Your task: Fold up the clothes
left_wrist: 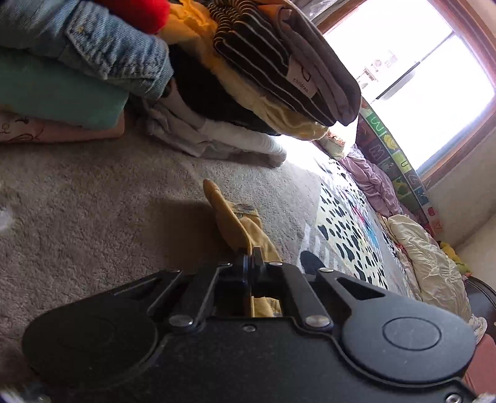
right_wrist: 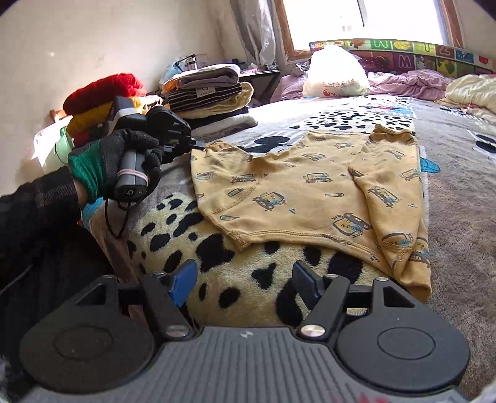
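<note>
A: Where's the shirt?
B: Yellow shirt point(right_wrist: 310, 192) with little vehicle prints lies flat on the spotted blanket point(right_wrist: 248, 276) covering the bed; one sleeve is folded in across the right side.
A: Left gripper?
B: Left gripper point(right_wrist: 193, 143) is pinched tight on the shirt's far left corner — the left wrist view shows yellow fabric between the closed jaws. A gloved hand point(right_wrist: 124, 161) holds the handle.
A: Right one?
B: Right gripper point(right_wrist: 245, 279), jaws wide apart, holds nothing, over the blanket just short of the shirt's near hem.
A: Around it?
B: Stack of folded clothes point(right_wrist: 210, 93) behind the left gripper, pink bedding point(right_wrist: 409, 82) under the window point(right_wrist: 365, 18).
</note>
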